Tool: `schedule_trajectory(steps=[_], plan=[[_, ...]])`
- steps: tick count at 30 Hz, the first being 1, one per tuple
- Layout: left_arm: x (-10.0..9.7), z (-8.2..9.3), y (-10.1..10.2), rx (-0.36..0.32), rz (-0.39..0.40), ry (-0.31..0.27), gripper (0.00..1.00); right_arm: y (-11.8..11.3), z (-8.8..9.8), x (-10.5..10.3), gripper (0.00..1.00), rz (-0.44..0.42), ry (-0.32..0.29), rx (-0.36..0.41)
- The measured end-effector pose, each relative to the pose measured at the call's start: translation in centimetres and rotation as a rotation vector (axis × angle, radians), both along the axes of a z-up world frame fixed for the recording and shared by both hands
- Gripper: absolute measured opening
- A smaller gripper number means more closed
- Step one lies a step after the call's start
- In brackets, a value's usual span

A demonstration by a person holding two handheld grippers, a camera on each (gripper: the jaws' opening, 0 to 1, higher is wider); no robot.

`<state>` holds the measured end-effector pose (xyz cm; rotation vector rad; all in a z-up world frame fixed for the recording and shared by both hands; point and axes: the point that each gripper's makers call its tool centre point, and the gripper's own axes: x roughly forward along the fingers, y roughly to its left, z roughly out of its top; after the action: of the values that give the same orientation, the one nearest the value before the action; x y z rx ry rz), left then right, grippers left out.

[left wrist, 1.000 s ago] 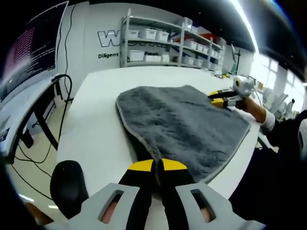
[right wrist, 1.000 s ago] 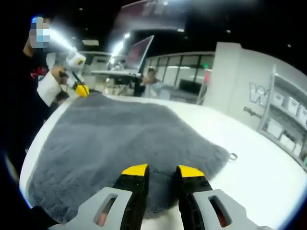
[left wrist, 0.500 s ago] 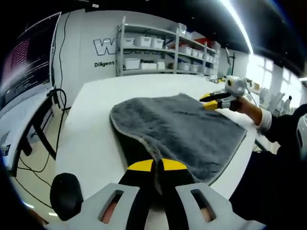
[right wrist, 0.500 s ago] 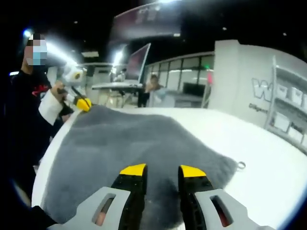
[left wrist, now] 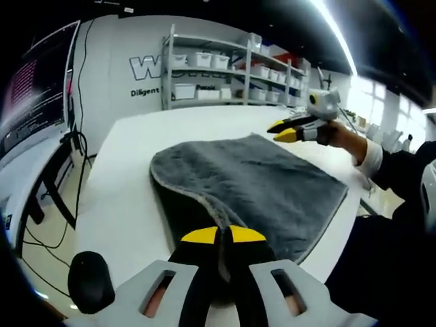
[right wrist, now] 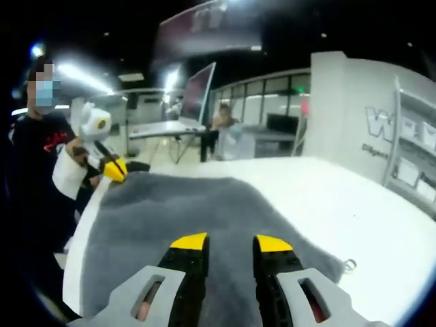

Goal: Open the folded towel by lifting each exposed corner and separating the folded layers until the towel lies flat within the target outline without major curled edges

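Note:
A grey plush towel lies spread on the white table, with its near edge raised in a ridge. My left gripper is shut on that near corner. From the right gripper view, the left gripper sits at the towel's far corner, held by a hand in a white cuff. My right gripper is open, hovering above the towel with nothing between its jaws. In the left gripper view, the right gripper hangs open above the towel's far edge. A small ring marks one towel corner.
A black rounded object lies by the table's near left edge. Past that edge stands a desk with a monitor and cables. Shelves with white bins line the back wall. People sit at a far desk.
My right gripper has risen off the towel's far edge and now hovers open above it. The left gripper stays shut on the near corner.

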<state>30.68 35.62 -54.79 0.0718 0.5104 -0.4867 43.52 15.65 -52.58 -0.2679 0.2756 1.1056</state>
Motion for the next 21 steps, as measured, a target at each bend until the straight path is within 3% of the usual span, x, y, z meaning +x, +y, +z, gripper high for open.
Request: schedule_trajectory(steps=[13,21], plan=[[0.3,0.9,-1.4,0.009,-0.019,-0.02,0.04,3.8,0.7,0.6,0.21,0.005,0.112,-0.013],[0.3,1.0,-2.3,0.012,-0.041,-0.021,0.04,6.1,1.2,1.4,0.21,0.021,0.178,0.023]])
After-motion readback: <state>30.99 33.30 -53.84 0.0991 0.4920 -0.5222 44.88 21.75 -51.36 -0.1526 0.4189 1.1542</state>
